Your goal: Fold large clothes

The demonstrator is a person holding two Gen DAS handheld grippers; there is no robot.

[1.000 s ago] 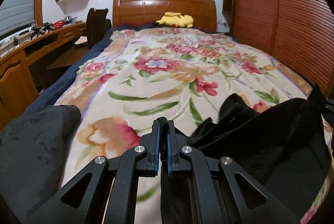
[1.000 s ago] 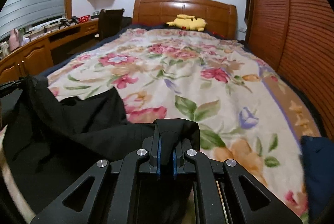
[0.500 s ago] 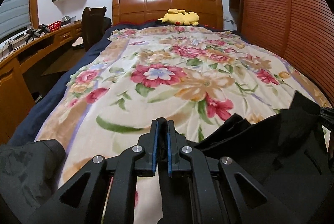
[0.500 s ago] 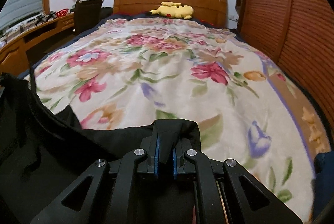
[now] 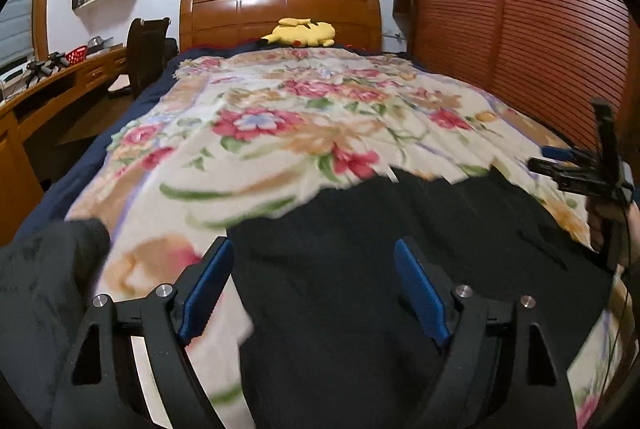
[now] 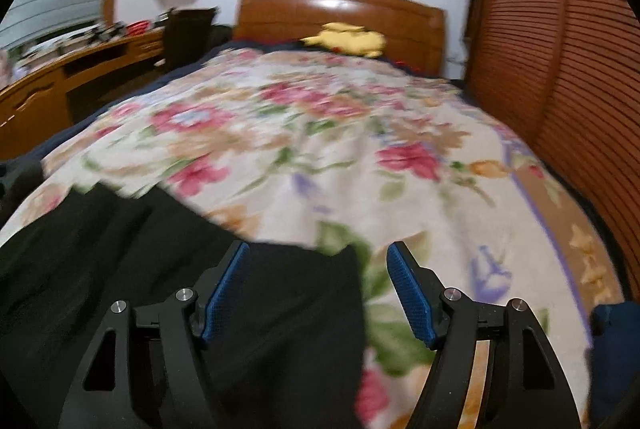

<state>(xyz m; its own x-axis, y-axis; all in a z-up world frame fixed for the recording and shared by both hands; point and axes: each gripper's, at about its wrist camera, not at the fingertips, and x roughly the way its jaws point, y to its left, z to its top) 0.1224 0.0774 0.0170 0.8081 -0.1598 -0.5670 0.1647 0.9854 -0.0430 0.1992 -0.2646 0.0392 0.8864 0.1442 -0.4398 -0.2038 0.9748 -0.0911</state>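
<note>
Both claws, left claw and right claw, have just sprung apart, releasing the black garment onto the floral blanket.

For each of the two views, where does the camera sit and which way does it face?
Left wrist: on the left gripper, facing the headboard over the black garment; its open jaws show, plus the right gripper at the right edge.
Right wrist: on the right gripper, facing the same way, blurred; its open jaws show.
Shared: garment, floral blanket, yellow plush toy.
</note>
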